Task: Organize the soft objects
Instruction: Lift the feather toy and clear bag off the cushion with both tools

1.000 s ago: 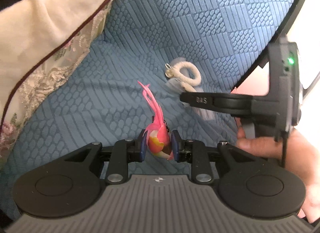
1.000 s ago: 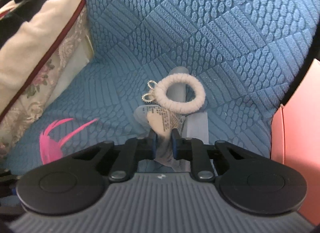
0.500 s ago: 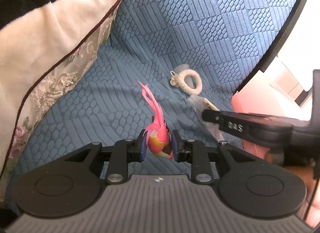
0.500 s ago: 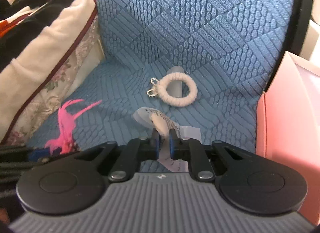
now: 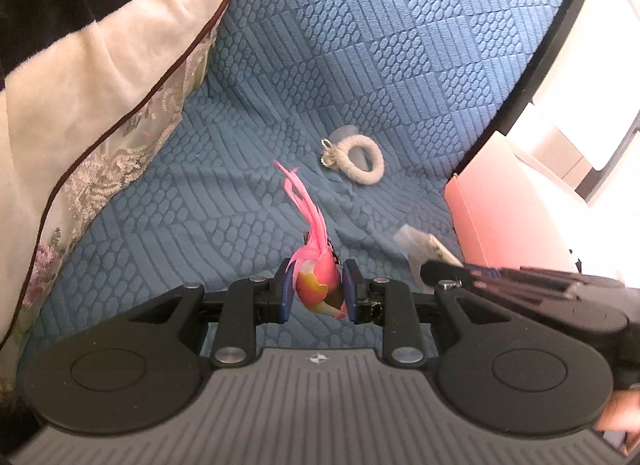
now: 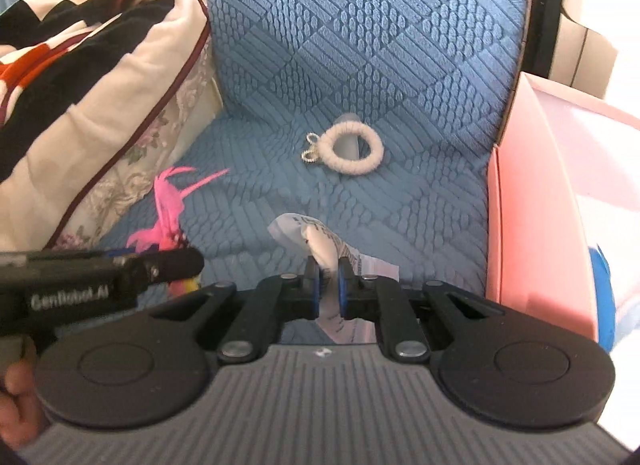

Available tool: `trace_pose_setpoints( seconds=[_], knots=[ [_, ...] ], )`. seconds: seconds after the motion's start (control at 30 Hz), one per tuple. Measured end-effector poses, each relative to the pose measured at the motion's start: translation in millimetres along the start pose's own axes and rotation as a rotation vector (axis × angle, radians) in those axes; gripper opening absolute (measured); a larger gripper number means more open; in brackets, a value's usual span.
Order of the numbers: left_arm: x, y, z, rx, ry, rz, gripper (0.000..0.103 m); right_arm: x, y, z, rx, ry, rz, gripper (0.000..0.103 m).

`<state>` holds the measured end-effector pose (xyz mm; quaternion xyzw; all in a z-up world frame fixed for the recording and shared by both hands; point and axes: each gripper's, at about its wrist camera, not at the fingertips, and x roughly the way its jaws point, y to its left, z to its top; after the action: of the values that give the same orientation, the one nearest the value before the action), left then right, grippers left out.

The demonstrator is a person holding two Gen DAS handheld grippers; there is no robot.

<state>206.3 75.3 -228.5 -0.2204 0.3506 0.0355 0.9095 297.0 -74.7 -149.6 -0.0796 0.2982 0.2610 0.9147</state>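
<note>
My left gripper [image 5: 316, 289] is shut on a pink feathered bird toy [image 5: 318, 281], held above the blue textured seat cushion [image 5: 224, 201]; its pink feathers also show in the right wrist view [image 6: 168, 205]. My right gripper [image 6: 328, 285] is shut on a white printed fabric label [image 6: 320, 241] of a pale soft item, lifted off the cushion; the label shows in the left wrist view [image 5: 424, 243]. A cream fuzzy ring with small metal loops [image 6: 352, 147] lies on the cushion near the backrest, and in the left wrist view [image 5: 362, 165], apart from both grippers.
A pillow and a striped blanket [image 6: 80, 65] are piled on the left [image 5: 80, 65]. A pink box [image 6: 536, 201] stands at the right edge of the seat [image 5: 508, 217]. The blue backrest [image 6: 360, 25] rises behind the ring.
Both grippers have pulled back and up from the cushion with their items. The right gripper has moved from near the ring to lower right in the left view.
</note>
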Motion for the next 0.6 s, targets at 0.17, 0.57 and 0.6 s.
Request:
trace_pose_setpoints(
  seconds=[0.17,0.57,0.6],
  knots=[
    [-5,-4,-5,0.021,0.004,-0.005,0.029,-13,1,-15,0.027,0.002,-0.009,0.012],
    [-17,-15,-16,0.058,0.001,-0.021,0.030,-40,11,-42,-0.004,-0.033,-0.088,0.013],
    [-18,-16,-16,0.062,0.001,-0.018,0.029,-41,10,-44,0.001,-0.030,-0.087,0.013]
  ],
)
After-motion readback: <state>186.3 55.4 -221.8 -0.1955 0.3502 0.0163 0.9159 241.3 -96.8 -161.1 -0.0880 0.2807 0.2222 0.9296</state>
